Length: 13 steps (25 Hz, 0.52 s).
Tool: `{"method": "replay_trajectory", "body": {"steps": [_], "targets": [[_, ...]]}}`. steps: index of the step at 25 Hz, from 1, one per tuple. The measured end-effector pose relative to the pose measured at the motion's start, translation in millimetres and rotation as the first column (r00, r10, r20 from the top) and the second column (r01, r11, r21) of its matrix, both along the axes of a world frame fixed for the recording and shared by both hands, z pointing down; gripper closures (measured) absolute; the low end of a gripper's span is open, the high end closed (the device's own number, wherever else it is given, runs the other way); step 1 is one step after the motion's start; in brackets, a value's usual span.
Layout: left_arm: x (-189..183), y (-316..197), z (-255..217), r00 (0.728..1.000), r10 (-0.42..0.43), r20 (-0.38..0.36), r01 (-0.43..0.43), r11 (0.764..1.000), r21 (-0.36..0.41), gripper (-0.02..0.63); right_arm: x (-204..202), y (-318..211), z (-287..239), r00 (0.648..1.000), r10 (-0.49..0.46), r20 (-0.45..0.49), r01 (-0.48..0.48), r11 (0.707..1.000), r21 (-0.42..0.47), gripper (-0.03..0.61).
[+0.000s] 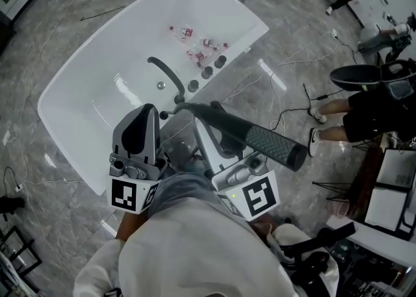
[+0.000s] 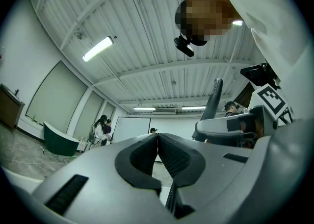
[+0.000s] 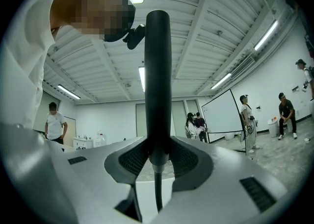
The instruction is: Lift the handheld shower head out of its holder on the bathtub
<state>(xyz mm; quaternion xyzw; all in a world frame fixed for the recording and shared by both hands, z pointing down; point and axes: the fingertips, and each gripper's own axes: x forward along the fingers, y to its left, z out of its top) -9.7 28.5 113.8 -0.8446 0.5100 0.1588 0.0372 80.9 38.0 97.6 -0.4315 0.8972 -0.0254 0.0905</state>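
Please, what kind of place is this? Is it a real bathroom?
Probably a test hall or lab, not a bathroom: the white bathtub stands alone on a cabled floor, with a whiteboard nearby.

Small indistinct items point(image 1: 207, 43) in the bathtub point(image 1: 91, 94)

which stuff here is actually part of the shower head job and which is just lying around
Part of the job: shower head, clamped in the right gripper; its hose; bathtub.
Just lying about: small bottles in the tub; cables on the floor; left gripper, shut and empty.
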Motion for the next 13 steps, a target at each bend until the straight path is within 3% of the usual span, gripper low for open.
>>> {"method": "replay_trajectory", "body": {"steps": [8, 13], "targets": [[-1, 4, 5, 1.0, -0.006, 0.021, 0.006, 0.999, -0.035, 0.595, -2, 6, 7, 1.0, -0.001, -0.017, 0.0, 1.0, -0.018, 0.44], [-12, -6, 14, 1.0, -0.012, -0.005, 0.012, 0.998, -0.061, 0.595, -10, -2, 14, 1.0, -0.001, -0.025, 0.001, 1.0, -0.022, 0.44]]}}
